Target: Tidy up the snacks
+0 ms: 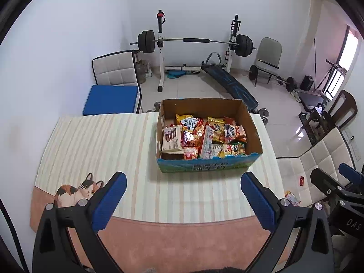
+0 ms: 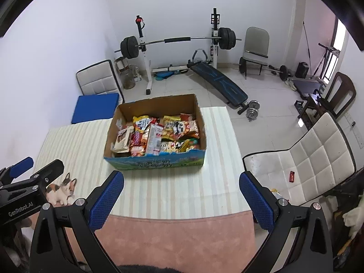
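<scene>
An open cardboard box [image 1: 252,127] [image 2: 111,134] with a blue printed front stands on the far half of the table. It is filled with several snack packets [image 1: 204,134] [image 2: 163,134], among them a white biscuit box [image 1: 171,138] at its left side and a panda-print bag [image 1: 234,133]. My left gripper [image 1: 183,188] hovers open over the near table edge, short of the box, nothing between its blue pads [image 1: 109,202]. My right gripper [image 2: 180,187] is likewise open and empty, its pads [image 2: 257,198] wide apart. Each gripper shows at the side of the other's view.
The table has a striped cream cloth [image 1: 102,150] with a cat print [image 1: 75,192] and a pink near border. A white padded chair [image 2: 302,161] stands right of the table, with small packets on its seat. A blue-cushioned chair [image 1: 111,97] and a weight bench stand behind.
</scene>
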The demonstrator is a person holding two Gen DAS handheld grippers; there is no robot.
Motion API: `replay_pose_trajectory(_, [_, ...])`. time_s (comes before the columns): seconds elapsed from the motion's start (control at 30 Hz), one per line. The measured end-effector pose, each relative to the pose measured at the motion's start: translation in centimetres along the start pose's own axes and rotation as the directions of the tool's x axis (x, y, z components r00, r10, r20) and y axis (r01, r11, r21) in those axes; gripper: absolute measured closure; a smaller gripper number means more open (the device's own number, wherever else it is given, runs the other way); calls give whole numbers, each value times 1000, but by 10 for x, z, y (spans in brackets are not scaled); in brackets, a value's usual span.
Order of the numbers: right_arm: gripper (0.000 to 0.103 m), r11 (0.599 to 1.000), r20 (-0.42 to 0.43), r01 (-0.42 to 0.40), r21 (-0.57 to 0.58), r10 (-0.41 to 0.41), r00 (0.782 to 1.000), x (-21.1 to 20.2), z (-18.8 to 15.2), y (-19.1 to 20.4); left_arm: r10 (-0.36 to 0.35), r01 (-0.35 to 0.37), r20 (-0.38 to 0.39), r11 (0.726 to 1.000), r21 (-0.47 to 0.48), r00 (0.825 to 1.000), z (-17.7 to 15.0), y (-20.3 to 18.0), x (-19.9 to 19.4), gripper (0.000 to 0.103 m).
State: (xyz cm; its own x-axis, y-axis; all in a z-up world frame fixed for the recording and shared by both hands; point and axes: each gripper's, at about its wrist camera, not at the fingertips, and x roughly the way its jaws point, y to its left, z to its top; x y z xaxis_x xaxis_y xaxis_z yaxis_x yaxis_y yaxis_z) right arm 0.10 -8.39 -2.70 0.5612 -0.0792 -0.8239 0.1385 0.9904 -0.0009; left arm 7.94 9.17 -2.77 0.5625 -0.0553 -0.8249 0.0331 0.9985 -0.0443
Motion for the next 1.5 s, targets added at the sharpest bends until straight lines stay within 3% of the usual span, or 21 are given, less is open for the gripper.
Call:
replay_pose_trajectory(0.27, [0,999,4,37,-17,-37,999,35,15,-1,54,-55,11,998,18,998,10,-1,33,0])
replay_pose_trajectory(0.57, [0,998,10,63,-31,-63,998,56,28,-2,68,-68,-5,998,11,998,14,-2,56,0])
replay_pose_trajectory(1.5, [0,996,24,78,-32,-77,997,71,43,2,52,-52,19,999,7,998,30,-9,58,0])
